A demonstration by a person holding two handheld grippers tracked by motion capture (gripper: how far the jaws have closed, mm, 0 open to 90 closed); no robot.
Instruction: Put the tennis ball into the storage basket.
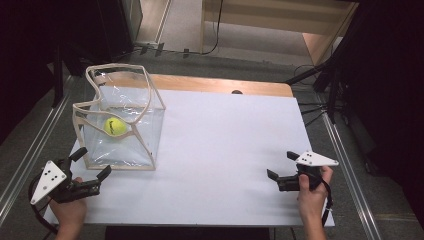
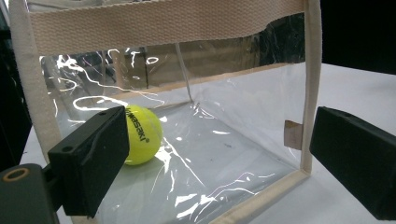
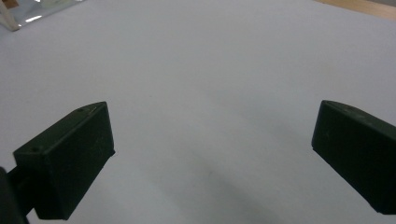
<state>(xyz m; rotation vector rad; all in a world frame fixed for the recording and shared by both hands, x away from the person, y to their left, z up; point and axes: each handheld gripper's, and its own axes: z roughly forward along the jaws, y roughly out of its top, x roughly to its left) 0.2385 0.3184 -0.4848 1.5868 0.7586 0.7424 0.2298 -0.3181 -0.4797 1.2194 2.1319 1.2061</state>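
Note:
A clear plastic bag (image 1: 142, 132) with cream webbing trim and handles stands upright at the table's left. A yellow-green tennis ball (image 1: 114, 126) lies on its floor, seen through the clear wall (image 2: 243, 121) as the same ball (image 2: 144, 135) in the left gripper view. My left gripper (image 1: 91, 162) is open just in front of the bag's near left corner, empty. At the table's right front my right gripper (image 1: 281, 165) is open too, pointing left over bare white surface, nothing between its jaws (image 3: 212, 158).
The white table top (image 1: 225, 145) stretches between the bag and the right gripper. A wooden strip (image 1: 225, 85) runs along the far edge. Metal rails, cables and dark stands flank the table on both sides.

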